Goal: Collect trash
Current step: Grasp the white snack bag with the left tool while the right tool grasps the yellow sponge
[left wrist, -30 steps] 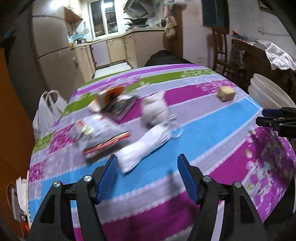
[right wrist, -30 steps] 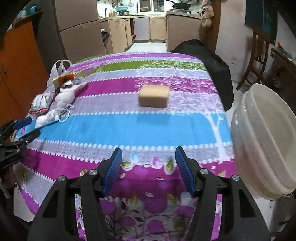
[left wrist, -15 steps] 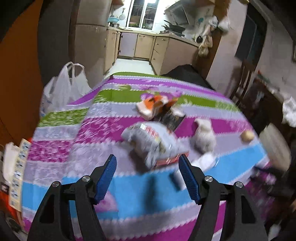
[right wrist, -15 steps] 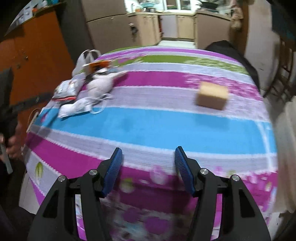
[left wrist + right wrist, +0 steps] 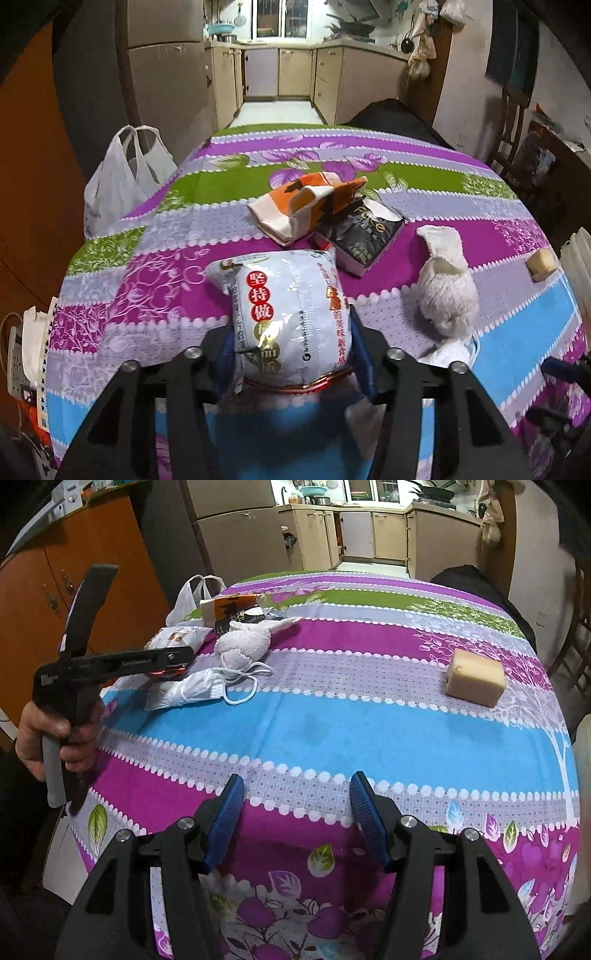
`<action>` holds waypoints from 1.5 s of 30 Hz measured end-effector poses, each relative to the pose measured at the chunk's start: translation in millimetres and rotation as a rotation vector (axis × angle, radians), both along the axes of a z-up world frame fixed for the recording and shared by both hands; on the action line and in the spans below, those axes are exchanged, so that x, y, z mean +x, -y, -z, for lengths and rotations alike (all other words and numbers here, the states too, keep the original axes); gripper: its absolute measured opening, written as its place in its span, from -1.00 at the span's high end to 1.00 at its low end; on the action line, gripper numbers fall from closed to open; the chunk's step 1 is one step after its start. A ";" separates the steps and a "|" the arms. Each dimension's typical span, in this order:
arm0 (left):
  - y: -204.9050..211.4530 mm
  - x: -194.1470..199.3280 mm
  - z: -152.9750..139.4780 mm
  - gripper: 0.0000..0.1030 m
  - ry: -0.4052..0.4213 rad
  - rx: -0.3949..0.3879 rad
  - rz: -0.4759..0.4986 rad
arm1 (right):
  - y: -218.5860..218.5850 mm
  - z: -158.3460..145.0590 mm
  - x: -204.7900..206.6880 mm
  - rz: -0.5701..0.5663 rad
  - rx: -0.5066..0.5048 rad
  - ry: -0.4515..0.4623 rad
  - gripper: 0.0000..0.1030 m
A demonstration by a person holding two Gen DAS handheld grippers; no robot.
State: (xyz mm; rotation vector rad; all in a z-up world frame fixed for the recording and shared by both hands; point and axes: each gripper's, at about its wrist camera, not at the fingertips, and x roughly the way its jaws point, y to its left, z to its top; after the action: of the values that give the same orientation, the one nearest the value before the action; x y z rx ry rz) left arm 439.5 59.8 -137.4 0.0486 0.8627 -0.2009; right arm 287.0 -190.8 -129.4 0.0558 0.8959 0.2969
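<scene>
A white snack bag [image 5: 288, 295] with red print lies on the striped tablecloth [image 5: 177, 258]. My left gripper [image 5: 293, 354] has it between its blue pads, which are closing in and pressing its sides. The right wrist view shows that gripper [image 5: 177, 661] at the left, held by a hand [image 5: 55, 734], with the bag [image 5: 177, 637] under its tips. My right gripper [image 5: 295, 812] stands open over the table's near edge with nothing between its fingers. Behind the bag lie an orange-and-white carton [image 5: 303, 206] and a black packet [image 5: 362, 232].
A crumpled white cloth [image 5: 447, 291], a face mask [image 5: 207, 692] and a yellow sponge [image 5: 474, 681] lie on the table. A white plastic bag [image 5: 118, 184] hangs at the table's left side. A white bucket [image 5: 578, 254] stands off the right edge.
My left gripper swung left to the snack bag and its jaws came in around it. The right gripper's view turned left across the table, jaws unchanged.
</scene>
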 end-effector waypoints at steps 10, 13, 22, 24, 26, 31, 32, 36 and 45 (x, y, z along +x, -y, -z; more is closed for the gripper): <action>-47.7 -65.8 -21.3 0.03 0.095 -0.110 -0.001 | 20.2 -14.3 7.2 0.048 0.030 0.073 -0.11; -42.5 -82.8 -22.0 0.03 0.087 -0.142 0.022 | 52.6 -19.5 17.2 0.187 0.000 0.107 -0.11; 5.3 -102.4 -27.4 0.03 0.100 -0.114 0.123 | 111.8 -3.1 49.7 0.371 -0.024 0.050 -0.41; 13.3 -101.5 -26.9 0.03 0.093 -0.105 0.136 | 113.5 -4.4 53.1 0.370 -0.015 0.058 -0.41; 19.5 -101.6 -25.9 0.03 0.082 -0.104 0.149 | 114.0 -3.7 58.3 0.357 0.003 0.052 -0.41; 34.6 -96.7 -25.5 0.03 0.068 -0.087 0.168 | 111.1 0.2 70.9 0.353 0.014 0.021 -0.21; 38.9 -94.6 -26.0 0.02 0.067 -0.073 0.165 | 109.7 -0.6 75.7 0.347 0.019 0.020 -0.06; 54.6 -88.8 -26.4 0.02 0.058 -0.011 0.161 | 111.0 -0.7 79.1 0.343 0.008 0.022 0.06; 85.5 -85.8 -27.5 0.02 0.067 0.106 0.171 | 106.2 -11.2 45.7 0.278 0.061 0.032 0.12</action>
State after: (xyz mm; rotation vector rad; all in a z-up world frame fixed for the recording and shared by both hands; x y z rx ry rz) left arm 353.8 -25.6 -109.8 0.2274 0.8019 -0.3120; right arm 332.6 -297.1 -118.3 0.2296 0.8355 0.0657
